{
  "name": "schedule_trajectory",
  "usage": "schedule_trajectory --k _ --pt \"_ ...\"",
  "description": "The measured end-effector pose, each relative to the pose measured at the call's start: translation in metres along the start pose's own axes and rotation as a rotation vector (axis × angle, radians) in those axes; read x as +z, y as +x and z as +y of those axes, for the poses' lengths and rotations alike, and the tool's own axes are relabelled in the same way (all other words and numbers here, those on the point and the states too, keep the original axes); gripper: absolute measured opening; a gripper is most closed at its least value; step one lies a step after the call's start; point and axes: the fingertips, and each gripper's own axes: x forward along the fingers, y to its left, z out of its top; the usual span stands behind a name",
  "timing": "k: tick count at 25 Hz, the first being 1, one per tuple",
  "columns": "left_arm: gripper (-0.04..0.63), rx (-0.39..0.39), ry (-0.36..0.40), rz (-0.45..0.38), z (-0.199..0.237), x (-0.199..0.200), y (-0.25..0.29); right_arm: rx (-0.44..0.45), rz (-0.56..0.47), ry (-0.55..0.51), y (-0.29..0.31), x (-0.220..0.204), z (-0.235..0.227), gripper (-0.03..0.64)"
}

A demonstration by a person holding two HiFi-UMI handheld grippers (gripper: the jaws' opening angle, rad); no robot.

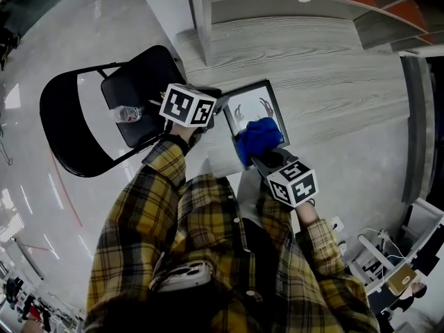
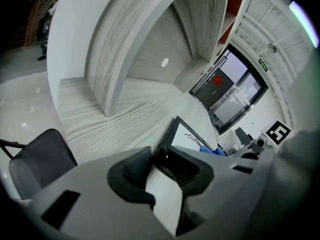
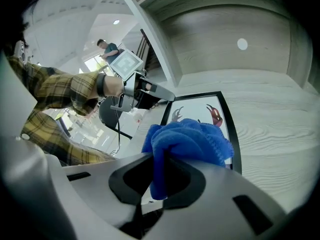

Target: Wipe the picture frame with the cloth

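The right gripper (image 3: 161, 171), its jaws clenched on a bunched blue cloth (image 3: 190, 136), presses the cloth onto the near part of a black picture frame (image 1: 248, 108). The frame lies flat on a grey wood-grain tabletop (image 1: 333, 82). The left gripper (image 2: 161, 159) has its jaws pinching the frame's left corner. A black folding chair (image 1: 132, 96) stands beside the tabletop.

Left gripper (image 2: 162, 166) and right gripper (image 3: 159, 176): light grey moulded bodies with dark rectangular slots, each ending in two black jaws. Ribbing shows on an inner face of the left pair. Each gripper carries a white cube printed with black square markers: left cube (image 1: 187, 106), right cube (image 1: 293, 181). The person wears a yellow-and-black plaid shirt (image 1: 201, 248) with long sleeves (image 3: 50, 91). A dark band (image 3: 101, 85) circles the left wrist.
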Motion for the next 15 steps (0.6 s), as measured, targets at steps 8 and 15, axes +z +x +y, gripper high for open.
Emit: schedule_trajectory --k 8,15 --pt "0.104 0.004 0.003 -0.001 -0.003 0.001 -0.001 -0.052 -0.252 -0.036 -0.042 0.090 -0.011 0.048" --pt "0.104 0.010 0.005 -0.003 0.000 0.000 -0.001 -0.139 -0.377 -0.084 -0.024 0.171 -0.049 0.048"
